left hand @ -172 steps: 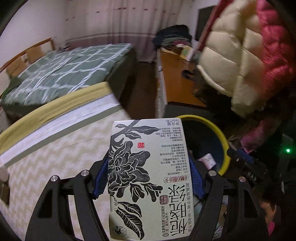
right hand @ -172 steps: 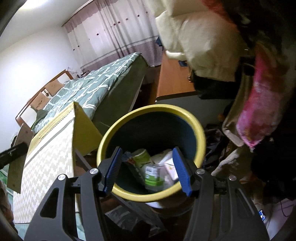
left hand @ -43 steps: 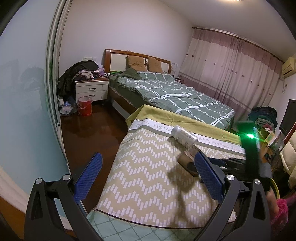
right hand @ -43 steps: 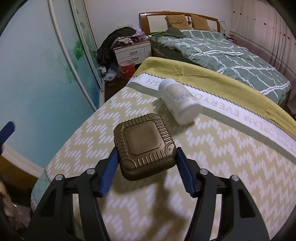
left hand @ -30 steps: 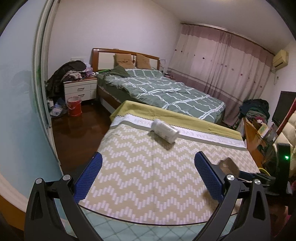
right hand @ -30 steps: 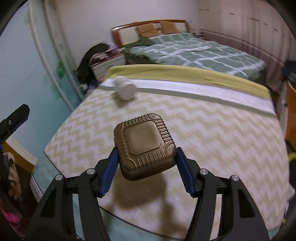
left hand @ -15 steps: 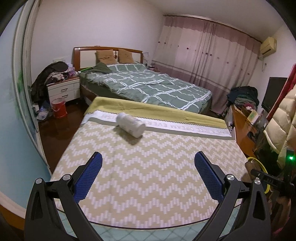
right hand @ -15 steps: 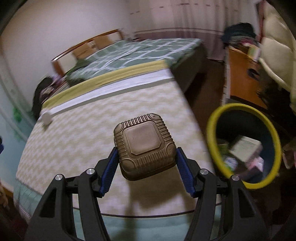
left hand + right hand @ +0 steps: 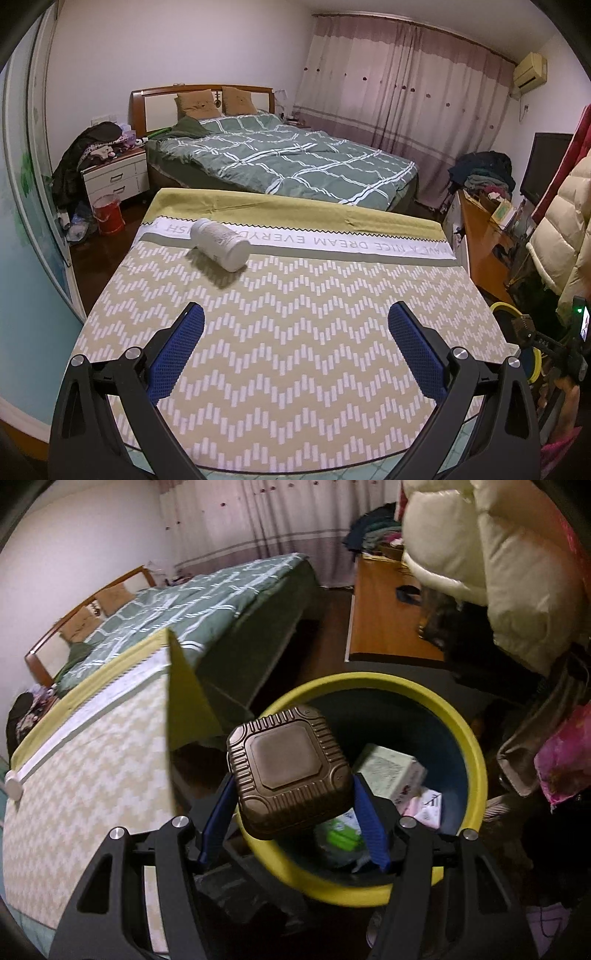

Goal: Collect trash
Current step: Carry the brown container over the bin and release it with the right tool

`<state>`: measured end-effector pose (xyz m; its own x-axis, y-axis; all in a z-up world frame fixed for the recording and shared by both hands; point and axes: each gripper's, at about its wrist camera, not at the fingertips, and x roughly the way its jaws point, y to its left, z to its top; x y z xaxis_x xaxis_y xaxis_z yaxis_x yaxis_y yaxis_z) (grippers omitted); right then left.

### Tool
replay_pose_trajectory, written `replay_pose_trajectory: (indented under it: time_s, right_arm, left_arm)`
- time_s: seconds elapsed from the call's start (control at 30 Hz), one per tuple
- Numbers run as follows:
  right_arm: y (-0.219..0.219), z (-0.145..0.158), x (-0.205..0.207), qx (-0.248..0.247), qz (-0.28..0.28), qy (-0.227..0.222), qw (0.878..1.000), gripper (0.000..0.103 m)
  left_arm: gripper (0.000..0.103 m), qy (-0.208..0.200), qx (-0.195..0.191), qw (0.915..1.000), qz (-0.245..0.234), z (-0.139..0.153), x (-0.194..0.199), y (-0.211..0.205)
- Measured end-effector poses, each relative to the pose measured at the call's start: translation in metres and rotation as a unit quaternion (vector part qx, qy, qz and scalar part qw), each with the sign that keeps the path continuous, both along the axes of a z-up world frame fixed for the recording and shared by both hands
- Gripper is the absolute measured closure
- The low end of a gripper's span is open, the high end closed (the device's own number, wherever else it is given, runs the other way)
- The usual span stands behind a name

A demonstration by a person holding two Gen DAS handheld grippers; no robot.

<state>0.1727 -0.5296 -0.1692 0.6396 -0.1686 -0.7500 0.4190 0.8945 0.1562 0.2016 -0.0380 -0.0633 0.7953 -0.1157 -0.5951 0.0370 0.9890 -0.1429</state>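
Note:
My right gripper [image 9: 291, 819] is shut on a brown ribbed square box [image 9: 290, 766] and holds it above the near rim of a yellow-rimmed trash bin [image 9: 469, 738]. The bin holds a pale green carton [image 9: 391, 771] and other wrappers. My left gripper [image 9: 295, 350] is open and empty above the zigzag-patterned table cover [image 9: 295, 332]. A white bottle [image 9: 221, 243] lies on its side at the far left of that cover, well ahead of the left gripper. The bin's rim [image 9: 498, 306] shows at the table's right edge in the left wrist view.
A bed with a green checked quilt [image 9: 288, 162] stands behind the table. A wooden desk [image 9: 384, 624] and a hanging cream puffer jacket [image 9: 480, 554] are beyond the bin. A nightstand [image 9: 114, 181] and a red bucket [image 9: 107, 214] are at the far left.
My right gripper has swung right with the brown box, from over the table to over the bin. My left gripper has turned slightly; the white bottle lies where it was.

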Motion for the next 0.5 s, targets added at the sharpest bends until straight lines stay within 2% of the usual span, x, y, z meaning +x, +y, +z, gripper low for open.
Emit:
replay_pose_trajectory:
  time_s: [0.27,0.37,0.5]
  right_arm:
    - [-0.02,-0.014,0.007,-0.003,-0.024,0.017,1.0,0.041]
    - [-0.025,-0.017,0.005,0.003,-0.033,0.016,0.999,0.029]
    - [-0.027,-0.013,0.004,0.007,-0.034,0.009,0.999,0.029]
  left_arm:
    - [0.005,0.009,0.012,0.9999,0.007,-0.003,0.018,-0.008]
    - [0.005,0.014,0.016,0.9997,0.014,-0.007,0.026,-0.007]
    - [0.005,0.02,0.023,0.999,0.033,-0.011,0.039,-0.001]
